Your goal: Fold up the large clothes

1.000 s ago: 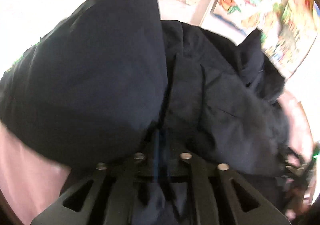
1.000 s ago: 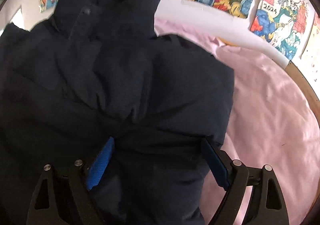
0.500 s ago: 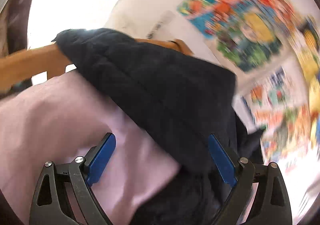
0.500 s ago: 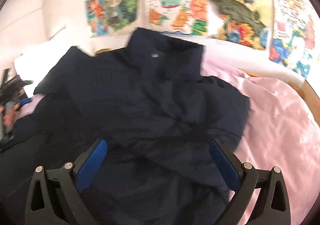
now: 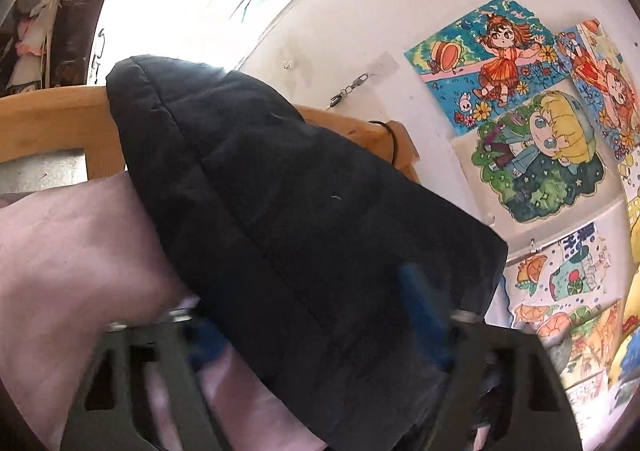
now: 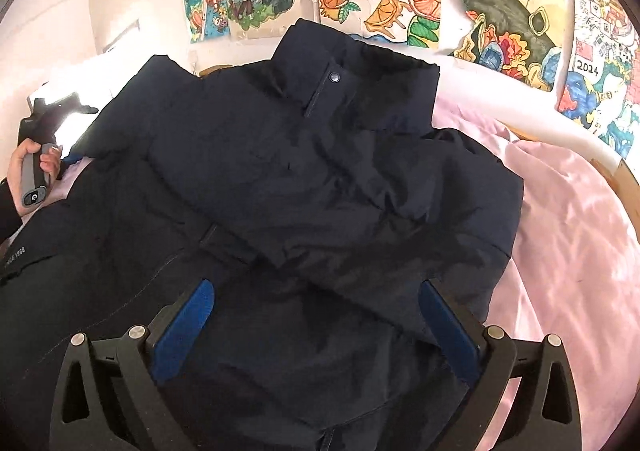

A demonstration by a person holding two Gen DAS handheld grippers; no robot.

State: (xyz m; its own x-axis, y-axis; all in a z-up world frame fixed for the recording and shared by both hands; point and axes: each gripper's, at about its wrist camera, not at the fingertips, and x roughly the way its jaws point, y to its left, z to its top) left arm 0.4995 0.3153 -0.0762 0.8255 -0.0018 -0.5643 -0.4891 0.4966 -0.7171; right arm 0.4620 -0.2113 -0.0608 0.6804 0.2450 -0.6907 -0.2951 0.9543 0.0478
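Since before, both grippers have let go of the dark puffer jacket (image 6: 304, 187), which now lies on the pink sheet (image 6: 568, 235), sleeves folded in. Right gripper (image 6: 312, 327) hovers wide open over it. Left gripper (image 5: 320, 315) looks blurry, open around a sleeve (image 5: 280, 211).

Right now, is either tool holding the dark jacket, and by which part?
Right gripper: nothing, fingers open above the jacket. Left gripper: fingers straddle a sleeve, grip unclear.
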